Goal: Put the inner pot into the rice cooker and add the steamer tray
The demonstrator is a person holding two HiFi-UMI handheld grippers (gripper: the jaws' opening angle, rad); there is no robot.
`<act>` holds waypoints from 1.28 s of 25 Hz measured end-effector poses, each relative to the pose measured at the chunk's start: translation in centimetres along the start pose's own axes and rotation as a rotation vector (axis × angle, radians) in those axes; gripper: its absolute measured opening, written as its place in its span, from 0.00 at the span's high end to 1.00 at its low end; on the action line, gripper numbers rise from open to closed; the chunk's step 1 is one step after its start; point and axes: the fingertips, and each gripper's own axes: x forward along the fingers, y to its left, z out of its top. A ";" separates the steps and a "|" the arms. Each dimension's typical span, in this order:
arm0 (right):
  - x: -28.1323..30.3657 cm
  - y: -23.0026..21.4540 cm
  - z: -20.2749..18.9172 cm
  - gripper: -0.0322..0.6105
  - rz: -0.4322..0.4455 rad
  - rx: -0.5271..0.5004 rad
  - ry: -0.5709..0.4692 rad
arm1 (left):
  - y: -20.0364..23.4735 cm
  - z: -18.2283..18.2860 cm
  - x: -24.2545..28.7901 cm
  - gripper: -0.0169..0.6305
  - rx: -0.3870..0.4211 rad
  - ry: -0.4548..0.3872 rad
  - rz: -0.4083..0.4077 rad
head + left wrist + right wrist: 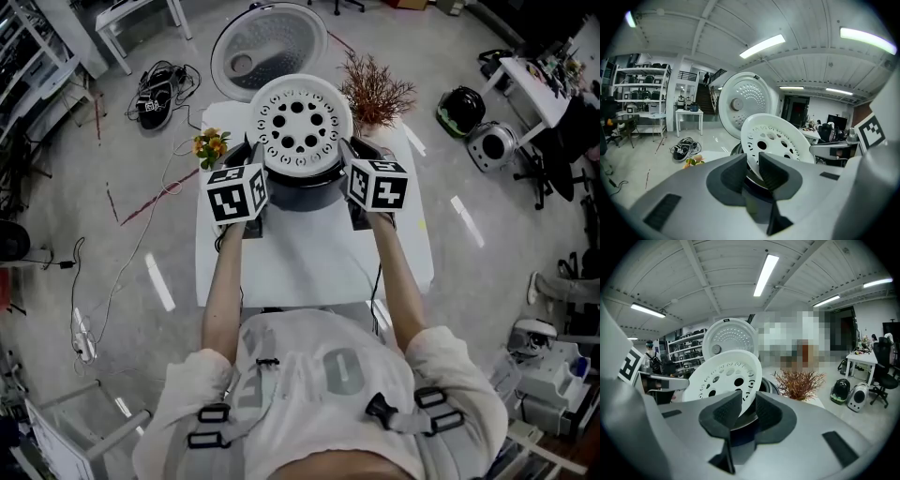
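Above the open rice cooker (302, 195) we hold the steamer tray (300, 122) by opposite rim edges, left gripper (753, 164) and right gripper (748, 404) each clamped narrow on it, the cooker's mouth directly below.

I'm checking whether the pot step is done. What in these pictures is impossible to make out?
- Whether the inner pot is in: head view, the steamer tray covers the rice cooker mouth; both gripper views, the jaws block it.
- Jaw tips, head view: hidden beneath the marker cubes.
- Background behind the dried plant, right gripper view: mosaic patch.
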 end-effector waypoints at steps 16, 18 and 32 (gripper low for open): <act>1.1 -0.8 -2.3 0.80 -0.067 -0.023 0.078 | 0.0 -1.6 1.8 0.85 0.002 0.068 -0.021; 1.3 -0.6 -2.4 0.81 -0.090 -0.076 0.090 | 0.1 -1.8 2.1 0.85 0.016 0.074 -0.014; 2.0 -0.8 -2.9 0.94 -0.079 -0.058 0.094 | 0.2 -3.0 3.6 0.85 0.076 0.101 0.021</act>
